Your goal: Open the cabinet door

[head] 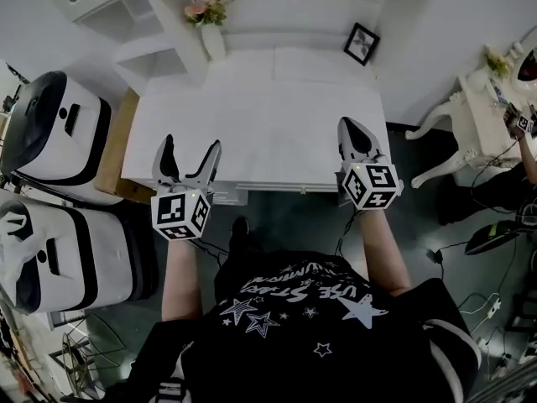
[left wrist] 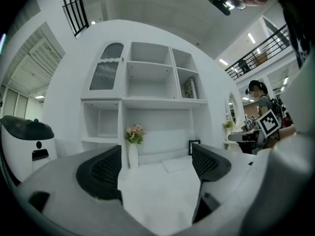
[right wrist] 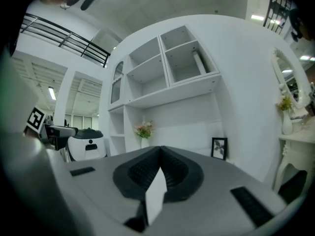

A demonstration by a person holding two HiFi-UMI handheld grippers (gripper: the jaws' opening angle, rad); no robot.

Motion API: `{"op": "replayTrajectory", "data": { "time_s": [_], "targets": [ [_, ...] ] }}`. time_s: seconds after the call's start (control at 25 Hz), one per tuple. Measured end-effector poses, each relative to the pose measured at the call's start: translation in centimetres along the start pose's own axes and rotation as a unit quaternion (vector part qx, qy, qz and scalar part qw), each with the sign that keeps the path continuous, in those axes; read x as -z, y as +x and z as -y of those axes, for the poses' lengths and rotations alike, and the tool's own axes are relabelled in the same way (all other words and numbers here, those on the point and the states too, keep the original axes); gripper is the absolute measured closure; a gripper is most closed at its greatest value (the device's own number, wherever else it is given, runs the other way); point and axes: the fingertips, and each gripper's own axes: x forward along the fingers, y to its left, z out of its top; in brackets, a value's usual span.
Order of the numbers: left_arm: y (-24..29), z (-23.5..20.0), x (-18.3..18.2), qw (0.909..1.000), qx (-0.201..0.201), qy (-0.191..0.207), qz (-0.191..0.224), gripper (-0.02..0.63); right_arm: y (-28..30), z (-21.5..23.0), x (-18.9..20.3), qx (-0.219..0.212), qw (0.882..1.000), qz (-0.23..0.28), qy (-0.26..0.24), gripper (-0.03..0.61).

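The cabinet door (left wrist: pixel 105 73), arched with ribbed glass, is closed at the upper left of the white shelf unit (left wrist: pixel 150 101), well apart from both my grippers across the white desk (head: pixel 277 116). My left gripper (left wrist: pixel 155 166) is spread wide and empty. My right gripper (right wrist: pixel 158 168) is pressed together on nothing. A vase of flowers (left wrist: pixel 133 146) and a picture frame (right wrist: pixel 219 148) stand at the desk's back. A white machine (head: pixel 50 124) stands to my left.

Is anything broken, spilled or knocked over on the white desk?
No, nothing stands out. The flower vase and the picture frame both stand upright at the back of the desk. Nothing is spilled, and the cabinet door looks shut and straight.
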Motion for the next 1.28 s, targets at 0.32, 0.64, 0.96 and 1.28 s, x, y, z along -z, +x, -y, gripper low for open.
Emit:
{"op": "replayTrajectory", "data": {
  "time_s": [0.32,0.64,0.96,1.28],
  "targets": [
    [5.0,-10.7,-4.6,0.9982,0.043,0.013,0.04,0.167,9.7,-7.8,-3.7,0.018,1.0,0.019,-0.015,0.574],
    [8.9,-18.7,-10.2,0.9933,0.082,0.018,0.079,0.167,17.8,-14.1,-8.3,0.04,0.997,0.06,-0.01,0.572],
    [12.5,-22.6,-16.7,0.9819,0.123,0.039,0.138,0.167,24.0,-18.5,-16.1,0.041,0.992,0.113,-0.041,0.572],
    [15.6,-25.2,-24.6,0.9668,0.117,0.069,0.217,0.167,27.9,-21.0,-24.6,0.015,0.982,0.161,-0.096,0.572]
  ]
}}
